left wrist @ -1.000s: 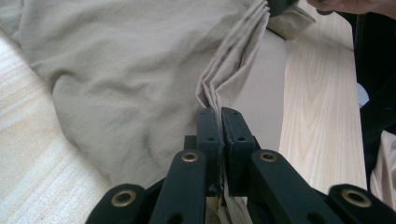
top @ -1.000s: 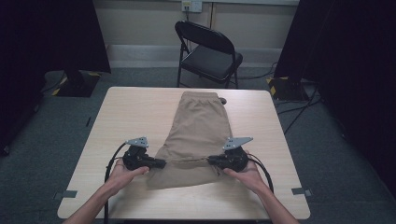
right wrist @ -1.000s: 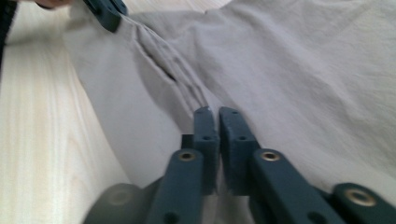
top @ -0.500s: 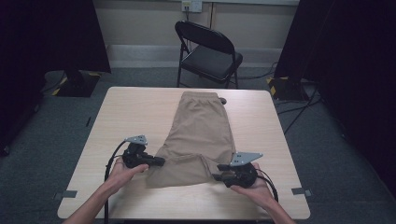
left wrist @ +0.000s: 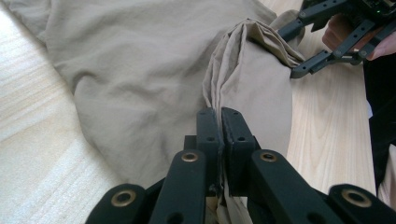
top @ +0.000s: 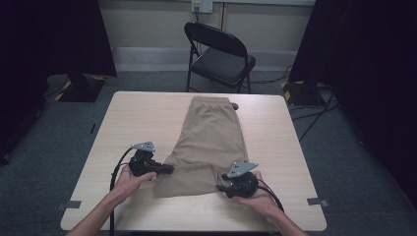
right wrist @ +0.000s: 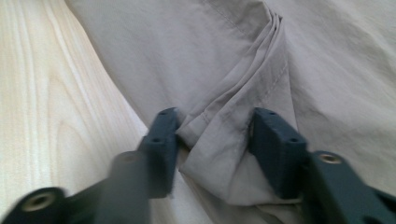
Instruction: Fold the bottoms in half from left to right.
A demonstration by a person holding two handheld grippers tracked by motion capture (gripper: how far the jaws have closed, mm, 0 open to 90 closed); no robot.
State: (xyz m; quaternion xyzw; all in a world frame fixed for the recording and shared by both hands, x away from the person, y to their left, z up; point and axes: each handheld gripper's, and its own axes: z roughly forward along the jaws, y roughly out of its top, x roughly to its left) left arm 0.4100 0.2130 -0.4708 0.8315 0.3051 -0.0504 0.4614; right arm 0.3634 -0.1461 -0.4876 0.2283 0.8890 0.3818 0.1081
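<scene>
Khaki cotton shorts [top: 209, 142] lie flat on a pale wooden tabletop [top: 137, 118], waistband at the far end toward a black metal folding chair [top: 221, 54] that stands on the grey floor beyond the tabletop. The leg hems are at the near end, close to the person's hands.

The left tool [top: 164, 169], a black two-jaw gripper held in the person's left hand [top: 129, 178], sits at the shorts' near left corner. In the left gripper view its jaws are pressed together on a gathered ridge of the khaki fabric [left wrist: 243, 88], which rises in folds from between them.

The right tool [top: 222, 188], held in the person's right hand [top: 255, 195], sits at the shorts' near right corner, with its grey three-cornered plate on top. Its jaws have just been closing a little from a wider spread and now stand partly open. In the right gripper view a bunched fold of the hem [right wrist: 219, 140] lies between them, touching the left jaw; whether the right jaw presses on the cloth is hard to tell, and the view is slightly blurred.

In the left gripper view the right tool [left wrist: 299, 51] appears beyond the fabric ridge, its jaws just at the cloth's edge.

A black cable [top: 117, 172] trails from the left tool toward the near edge.
</scene>
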